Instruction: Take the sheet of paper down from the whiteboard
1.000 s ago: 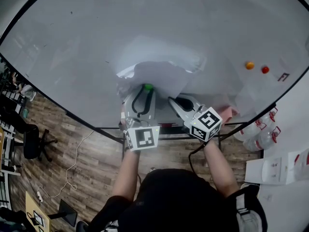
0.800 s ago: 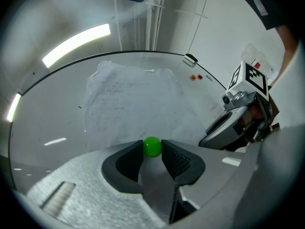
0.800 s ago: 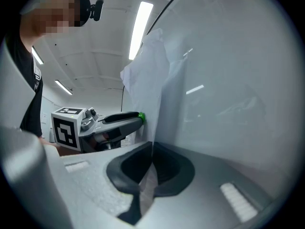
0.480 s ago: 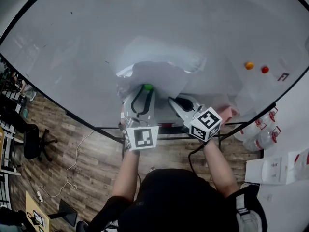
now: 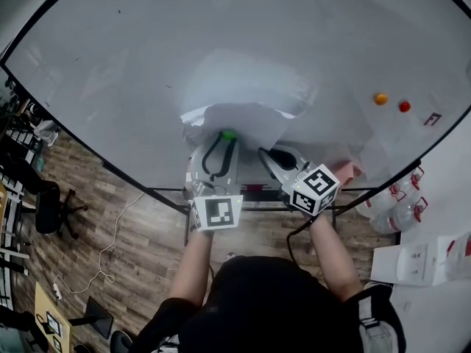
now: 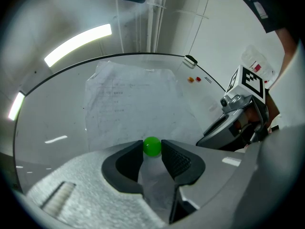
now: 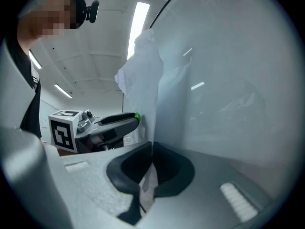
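Little has moved in the last second; both grippers keep their places. The left gripper (image 6: 152,150) grips the green magnet (image 6: 152,146) at its tips. The right gripper (image 7: 151,157), clenched, pinches the sheet of paper (image 7: 143,75), which curls off the whiteboard (image 7: 228,80) just ahead. The sheet looks nearly freed.

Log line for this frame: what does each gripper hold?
left gripper: closed on green magnet | right gripper: pinching sheet of paper | whiteboard: sheet's lower part lifted off
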A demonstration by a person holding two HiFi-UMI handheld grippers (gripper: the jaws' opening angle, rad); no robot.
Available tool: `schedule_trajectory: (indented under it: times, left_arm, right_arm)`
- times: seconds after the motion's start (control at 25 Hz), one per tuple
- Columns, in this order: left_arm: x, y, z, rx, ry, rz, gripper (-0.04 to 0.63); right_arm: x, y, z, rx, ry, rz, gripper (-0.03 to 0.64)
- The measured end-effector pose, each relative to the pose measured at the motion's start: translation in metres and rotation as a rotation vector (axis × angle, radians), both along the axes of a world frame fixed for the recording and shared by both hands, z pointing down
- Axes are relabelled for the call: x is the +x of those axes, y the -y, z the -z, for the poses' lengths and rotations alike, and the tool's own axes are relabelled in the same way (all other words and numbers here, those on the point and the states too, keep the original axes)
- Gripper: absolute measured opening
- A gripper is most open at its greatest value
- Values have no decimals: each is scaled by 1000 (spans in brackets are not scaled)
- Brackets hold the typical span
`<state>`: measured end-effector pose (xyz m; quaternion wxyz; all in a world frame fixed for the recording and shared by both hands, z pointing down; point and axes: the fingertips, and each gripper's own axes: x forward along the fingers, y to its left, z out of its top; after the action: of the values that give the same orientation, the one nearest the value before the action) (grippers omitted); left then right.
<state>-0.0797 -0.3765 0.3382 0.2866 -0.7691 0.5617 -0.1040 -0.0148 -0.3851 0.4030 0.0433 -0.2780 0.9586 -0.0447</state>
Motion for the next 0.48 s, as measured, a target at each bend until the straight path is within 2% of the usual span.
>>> schedule_trajectory:
  times: [0.48]
  left_arm:
    - [0, -32, -21, -52, -10, 44, 130]
  right_arm:
    - [8, -31, -19, -83, 26, 46, 5]
